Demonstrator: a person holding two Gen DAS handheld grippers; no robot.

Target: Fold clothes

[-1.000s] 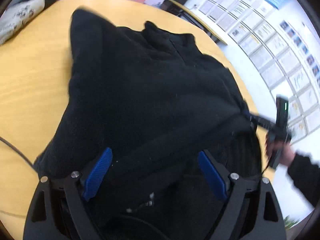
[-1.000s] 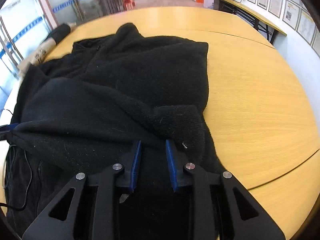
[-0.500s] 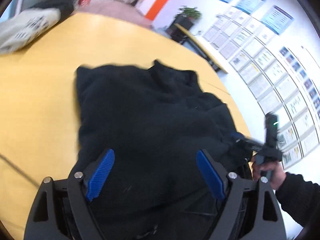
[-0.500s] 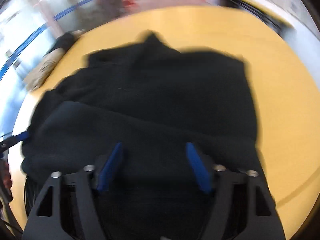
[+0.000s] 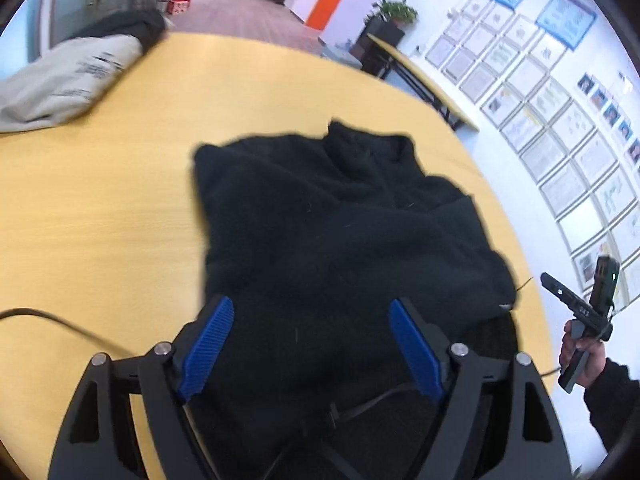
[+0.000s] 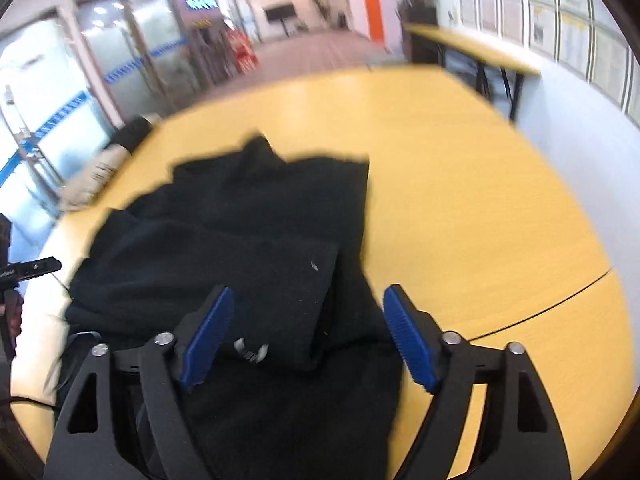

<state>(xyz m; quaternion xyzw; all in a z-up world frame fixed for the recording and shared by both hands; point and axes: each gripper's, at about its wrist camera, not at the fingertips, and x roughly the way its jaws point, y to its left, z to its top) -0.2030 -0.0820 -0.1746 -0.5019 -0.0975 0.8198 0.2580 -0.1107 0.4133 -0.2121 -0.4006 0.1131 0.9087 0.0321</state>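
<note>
While no bin or basket shows in either view, a black fleece (image 5: 340, 232) lies bunched on the yellow table (image 5: 100, 208), its collar at the far end. The left gripper (image 5: 310, 340) hangs above the garment's near part with its blue pads (image 5: 206, 340) spread wide and nothing between them. The right gripper (image 6: 308, 332) is likewise spread wide and empty above the fleece (image 6: 248, 240), a folded flap lying just beyond its pads. Only the left wrist view shows the hand (image 5: 580, 354) gripping the right tool's handle off the table's right edge, and a pale garment (image 5: 68, 80) at the far left. Only the right wrist view shows the table's seam (image 6: 560, 300) and a glass-walled corridor (image 6: 120, 60).
</note>
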